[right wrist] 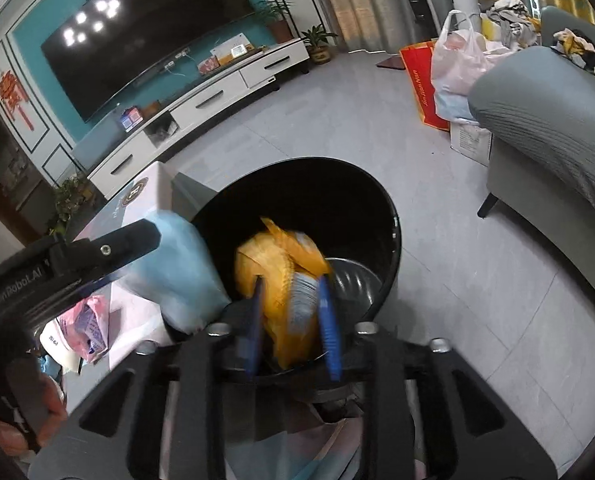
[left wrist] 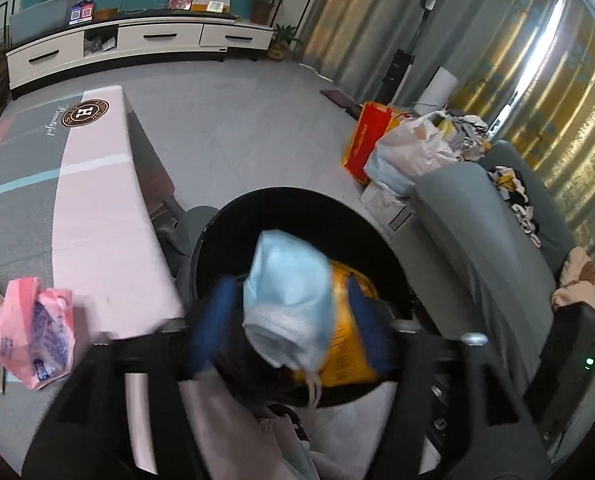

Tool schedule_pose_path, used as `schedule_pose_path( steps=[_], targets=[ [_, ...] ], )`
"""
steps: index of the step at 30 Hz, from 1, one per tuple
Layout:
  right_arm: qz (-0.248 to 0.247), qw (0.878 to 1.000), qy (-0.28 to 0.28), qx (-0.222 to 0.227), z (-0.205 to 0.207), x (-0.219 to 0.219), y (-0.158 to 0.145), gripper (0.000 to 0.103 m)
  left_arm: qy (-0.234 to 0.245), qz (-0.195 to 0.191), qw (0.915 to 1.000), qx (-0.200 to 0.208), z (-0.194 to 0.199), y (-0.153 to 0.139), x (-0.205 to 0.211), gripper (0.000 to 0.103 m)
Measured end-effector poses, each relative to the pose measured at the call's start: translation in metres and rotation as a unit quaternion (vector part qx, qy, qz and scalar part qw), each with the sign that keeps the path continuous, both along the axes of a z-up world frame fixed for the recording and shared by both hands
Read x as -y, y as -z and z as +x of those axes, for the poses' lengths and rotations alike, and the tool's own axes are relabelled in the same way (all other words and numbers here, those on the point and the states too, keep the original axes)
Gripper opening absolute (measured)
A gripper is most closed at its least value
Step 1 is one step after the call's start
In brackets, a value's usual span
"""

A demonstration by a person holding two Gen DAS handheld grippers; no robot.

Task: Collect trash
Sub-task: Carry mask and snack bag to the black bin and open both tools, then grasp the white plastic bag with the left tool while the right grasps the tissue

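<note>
Blue fabric fills the space between the fingers of the left gripper: a pale face mask hangs there over the mouth of the black bin, its ear loop dangling below. Its jaws stand wide, clear of the mask on both sides, so the gripper is released and the mask looks to be dropping free rather than gripped. The right gripper sits just beside it on the right, also over the bin's opening, with a crumpled yellow wrapper between its blue fingers; its jaws are parted only a little, and the blur makes it impossible to say whether the pads are pressing on the wrapper or have let go. Both pieces lie directly below and ahead of their grippers, inside the rim, so nothing more than a straight fall is needed for either. What remains to collect appears to be a pink packet on the pink-covered desk, off to the left of the bin. It lies on the left gripper's side, nearer to that hand, which is already empty-jawed, so the left gripper seems the natural one to swing across for it.
</note>
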State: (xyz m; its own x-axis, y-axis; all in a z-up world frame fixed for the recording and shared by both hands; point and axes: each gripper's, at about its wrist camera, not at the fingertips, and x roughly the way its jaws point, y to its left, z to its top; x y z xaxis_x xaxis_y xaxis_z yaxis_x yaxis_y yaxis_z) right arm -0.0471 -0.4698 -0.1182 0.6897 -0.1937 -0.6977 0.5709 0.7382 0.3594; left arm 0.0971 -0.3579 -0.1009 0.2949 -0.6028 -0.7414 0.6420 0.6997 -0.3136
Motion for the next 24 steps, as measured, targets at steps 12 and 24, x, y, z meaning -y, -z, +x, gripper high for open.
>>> schedule_pose_path(
  steps=[12, 24],
  targets=[
    [0.005, 0.999, -0.008, 0.037, -0.024, -0.007, -0.034, 0.042, -0.011, 0.000, 0.9992, 0.037, -0.020, -0.027, -0.065, 0.091],
    [-0.017, 0.986, -0.156, 0.046, -0.009, -0.099, -0.073, 0.053, -0.093, 0.028, 0.9929, 0.069, -0.069, -0.055, -0.198, 0.094]
  ],
)
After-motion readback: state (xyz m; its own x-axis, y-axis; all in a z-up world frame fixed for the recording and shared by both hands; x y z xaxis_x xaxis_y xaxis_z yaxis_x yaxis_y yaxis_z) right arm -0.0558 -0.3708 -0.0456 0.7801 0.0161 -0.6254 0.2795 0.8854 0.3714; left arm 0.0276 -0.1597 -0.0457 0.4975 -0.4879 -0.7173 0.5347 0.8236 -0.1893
